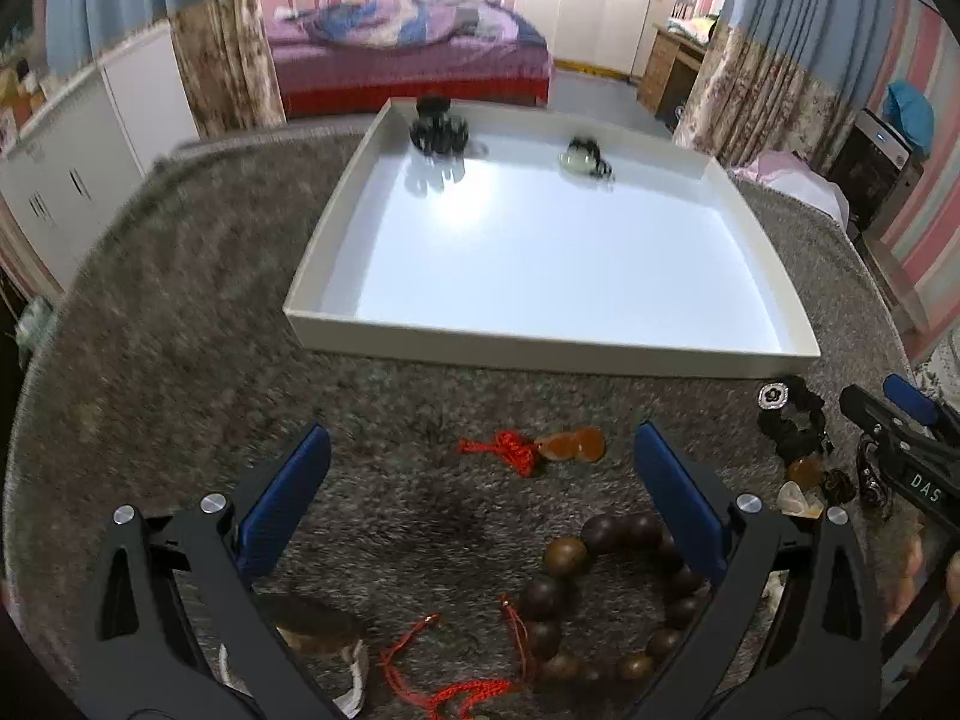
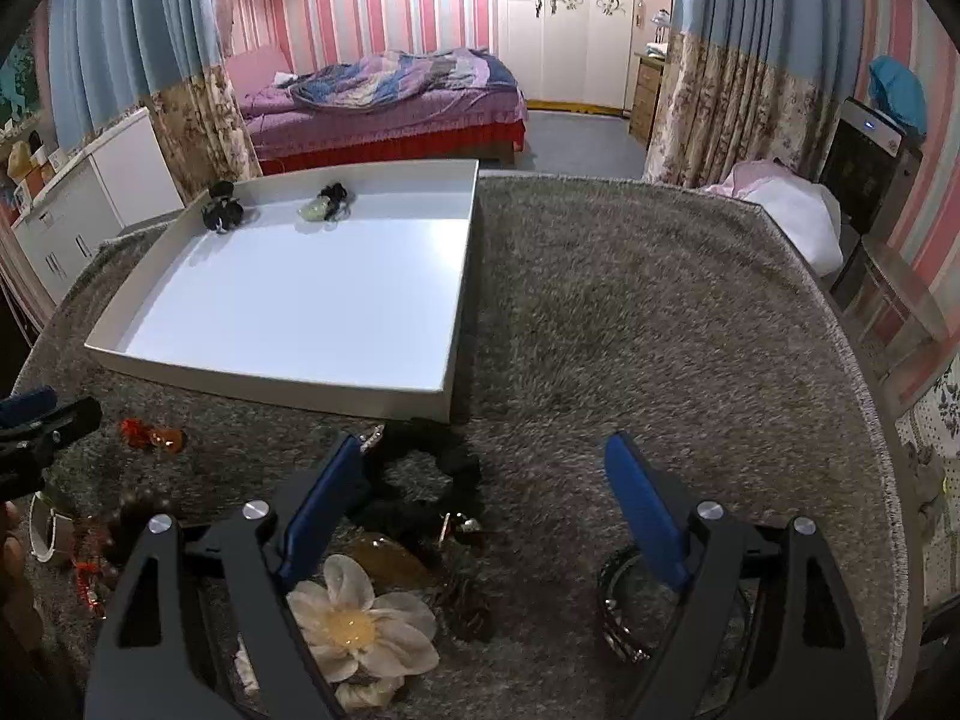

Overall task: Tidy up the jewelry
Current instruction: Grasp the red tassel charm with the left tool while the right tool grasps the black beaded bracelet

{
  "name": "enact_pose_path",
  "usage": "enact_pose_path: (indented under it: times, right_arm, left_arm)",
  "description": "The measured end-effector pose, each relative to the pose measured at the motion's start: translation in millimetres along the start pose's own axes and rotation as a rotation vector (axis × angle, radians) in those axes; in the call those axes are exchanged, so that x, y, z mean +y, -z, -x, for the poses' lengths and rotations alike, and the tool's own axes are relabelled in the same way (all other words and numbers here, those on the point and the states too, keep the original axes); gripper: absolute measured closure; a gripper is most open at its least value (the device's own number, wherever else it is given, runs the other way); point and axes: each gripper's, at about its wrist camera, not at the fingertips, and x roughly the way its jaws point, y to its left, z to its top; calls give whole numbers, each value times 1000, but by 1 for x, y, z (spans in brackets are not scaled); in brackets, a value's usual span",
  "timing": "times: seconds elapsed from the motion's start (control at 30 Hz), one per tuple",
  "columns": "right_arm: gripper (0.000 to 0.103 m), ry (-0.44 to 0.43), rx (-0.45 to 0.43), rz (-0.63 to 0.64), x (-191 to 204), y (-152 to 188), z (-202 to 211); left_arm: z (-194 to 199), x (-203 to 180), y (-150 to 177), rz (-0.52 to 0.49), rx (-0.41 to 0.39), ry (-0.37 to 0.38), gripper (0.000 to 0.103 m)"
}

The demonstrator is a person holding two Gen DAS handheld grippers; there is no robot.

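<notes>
A white tray (image 1: 540, 354) lies on the grey carpeted table, with a black hair tie (image 1: 438, 129) and a pale green piece (image 1: 585, 159) at its far side. My left gripper (image 1: 480, 468) is open and empty above an orange gourd pendant on red cord (image 1: 567, 447); a brown bead bracelet (image 1: 606, 588) lies by its right finger. My right gripper (image 2: 486, 480) is open and empty over a black scrunchie (image 2: 432, 474). A cream flower clip (image 2: 360, 624) and a silver bangle (image 2: 618, 630) lie beneath it. The tray also shows in the right wrist view (image 2: 270, 384).
A black scrunchie with a silver charm (image 1: 789, 414) and amber stones (image 1: 804, 480) lie at the tray's near right corner. The right gripper's finger (image 1: 900, 444) shows there. A red cord (image 1: 444, 678) lies near. Bed, curtains and cabinets stand beyond the table.
</notes>
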Motion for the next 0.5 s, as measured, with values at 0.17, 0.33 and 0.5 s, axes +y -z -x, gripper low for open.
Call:
enact_pose_path:
  times: [0.17,0.33,0.5]
  right_arm:
    - [20,-9,42,-16,-4,1,-15]
    - [23,-21,54,-20,-3,2,-21]
    - [34,-32,81,-13,1,2,-30]
  left_arm:
    - [-20,3,0,21,68,32,25]
    - [-30,0,2,15,96,35,37]
    - [-35,-6,-1,2,106,39,44]
